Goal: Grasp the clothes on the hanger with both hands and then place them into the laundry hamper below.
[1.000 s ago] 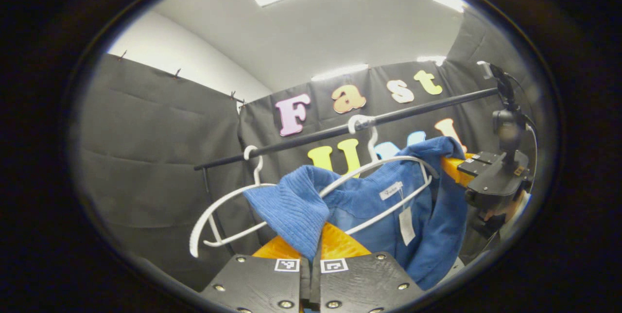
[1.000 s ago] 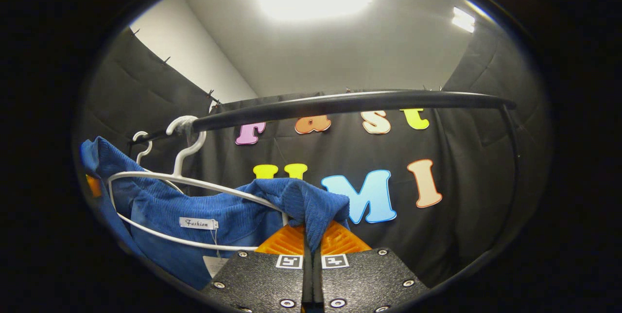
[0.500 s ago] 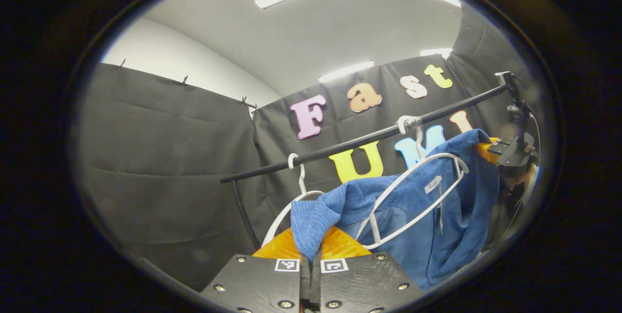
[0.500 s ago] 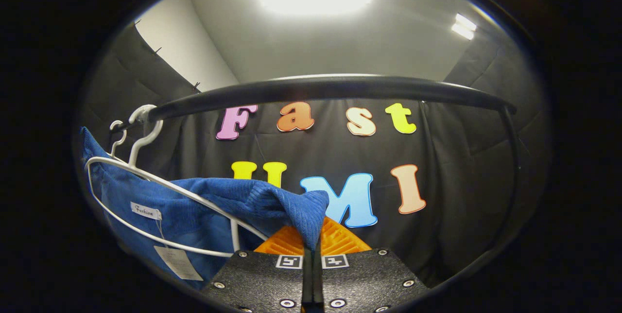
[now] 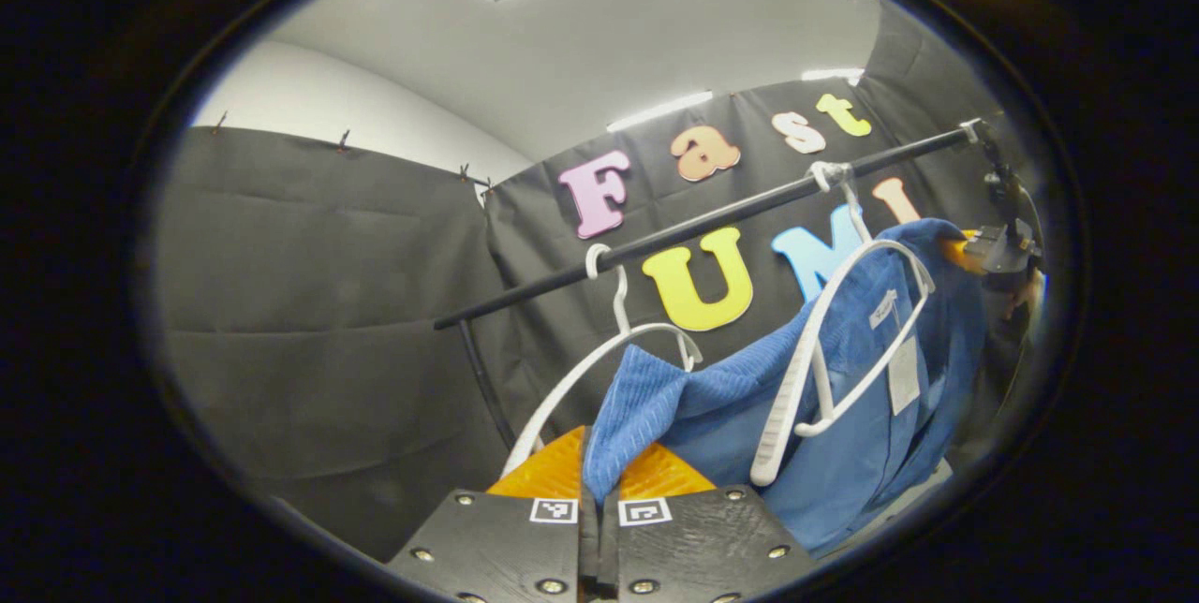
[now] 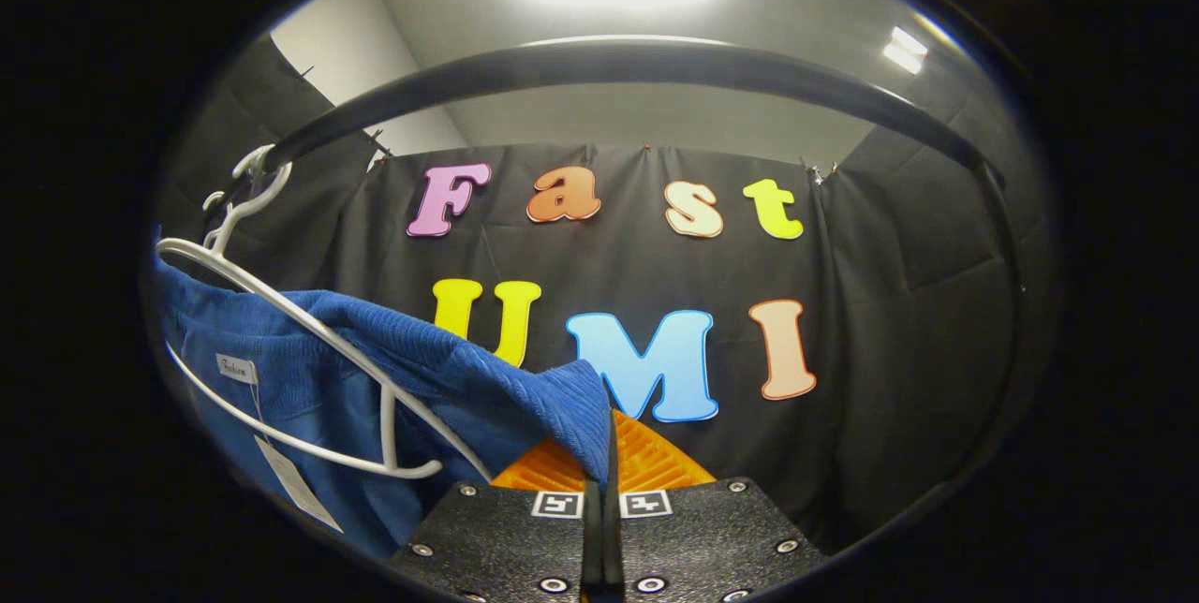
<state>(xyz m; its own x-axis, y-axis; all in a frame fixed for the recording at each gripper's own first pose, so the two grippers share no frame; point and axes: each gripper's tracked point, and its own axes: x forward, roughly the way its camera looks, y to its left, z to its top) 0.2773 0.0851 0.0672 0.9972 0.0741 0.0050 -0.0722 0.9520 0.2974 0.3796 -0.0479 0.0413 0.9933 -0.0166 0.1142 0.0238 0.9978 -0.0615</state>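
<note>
Blue garment [image 5: 843,416] stretched sideways between both grippers, fingers [image 5: 656,472] pinching each shoulder.

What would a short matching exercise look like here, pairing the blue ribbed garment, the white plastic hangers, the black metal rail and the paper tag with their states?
1. blue ribbed garment
2. white plastic hangers
3. black metal rail
4. paper tag

A. hooked over the rail
B. spans the booth overhead
C. dangles from the collar
D. pinched by left gripper and right gripper

Pairs: 1-D, 2-A, 3-B, 4-C
</note>
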